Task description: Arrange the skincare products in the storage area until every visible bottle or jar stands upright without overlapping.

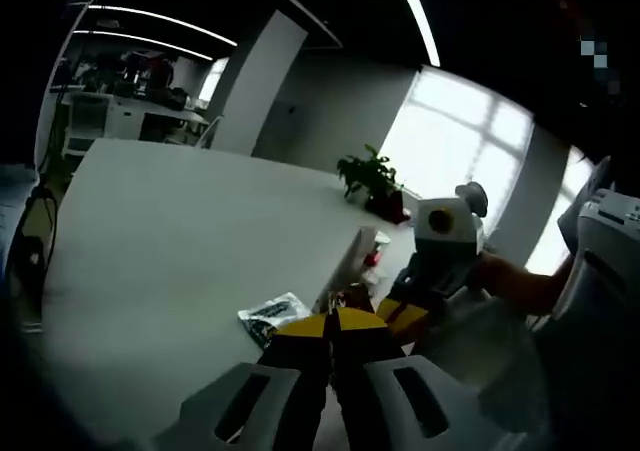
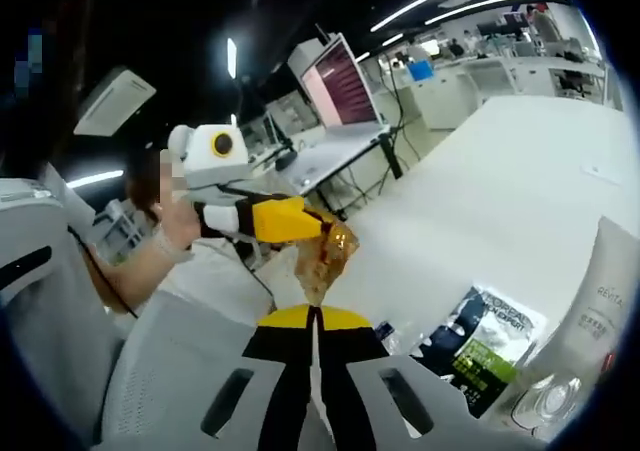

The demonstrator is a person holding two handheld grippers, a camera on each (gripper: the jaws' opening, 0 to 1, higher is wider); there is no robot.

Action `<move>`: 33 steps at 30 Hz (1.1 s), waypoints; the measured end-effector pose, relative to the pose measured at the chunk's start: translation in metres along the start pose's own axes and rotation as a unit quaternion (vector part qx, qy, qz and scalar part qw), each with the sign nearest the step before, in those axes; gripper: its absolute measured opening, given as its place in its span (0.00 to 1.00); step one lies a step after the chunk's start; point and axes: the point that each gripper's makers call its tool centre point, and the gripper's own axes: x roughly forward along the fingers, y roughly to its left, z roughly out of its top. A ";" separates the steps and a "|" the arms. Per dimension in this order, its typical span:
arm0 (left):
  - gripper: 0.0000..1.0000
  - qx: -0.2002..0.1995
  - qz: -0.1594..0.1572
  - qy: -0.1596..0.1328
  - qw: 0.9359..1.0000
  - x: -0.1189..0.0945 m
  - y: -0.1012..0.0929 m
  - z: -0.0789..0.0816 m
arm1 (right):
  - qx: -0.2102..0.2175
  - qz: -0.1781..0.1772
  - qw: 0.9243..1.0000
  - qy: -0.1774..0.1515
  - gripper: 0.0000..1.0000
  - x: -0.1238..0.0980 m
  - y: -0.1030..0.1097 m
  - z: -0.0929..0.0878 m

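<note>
My left gripper (image 1: 338, 321) has its yellow-tipped jaws pressed together; a small crinkly amber wrapper (image 1: 352, 296) shows just past them. In the right gripper view the amber wrapper (image 2: 327, 253) hangs between the left gripper (image 2: 322, 229), which reaches in from the left, and my right gripper (image 2: 315, 316), whose jaws are shut on its lower end. Both seem to pinch it above the table. A dark green and white sachet (image 2: 490, 346) (image 1: 272, 316) lies flat on the white table (image 1: 170, 241). A white tube (image 2: 600, 301) (image 1: 352, 256) stands on its clear cap beside the sachet.
A person's hand (image 2: 175, 226) holds the left gripper; an arm (image 1: 515, 283) holds the right one. A potted plant (image 1: 372, 176) stands at the table's far edge by the window. A desk with a monitor (image 2: 340, 76) lies beyond the table.
</note>
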 end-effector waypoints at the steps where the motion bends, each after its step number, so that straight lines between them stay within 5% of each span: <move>1: 0.00 0.006 0.008 0.009 1.000 0.003 0.007 -0.003 | 0.001 0.000 1.000 0.001 0.01 0.003 -0.002 0.000; 15: 0.00 0.043 0.044 0.074 0.995 0.038 0.050 -0.029 | -0.031 -0.045 0.998 0.010 0.01 0.024 -0.030 0.007; 23: 0.00 0.049 0.080 0.101 0.990 0.052 0.083 -0.045 | -0.082 -0.125 0.985 0.081 0.01 0.045 -0.064 -0.014; 33: 0.00 0.033 0.103 0.112 0.988 0.062 0.105 -0.061 | -0.098 -0.148 0.978 0.108 0.01 0.061 -0.087 -0.028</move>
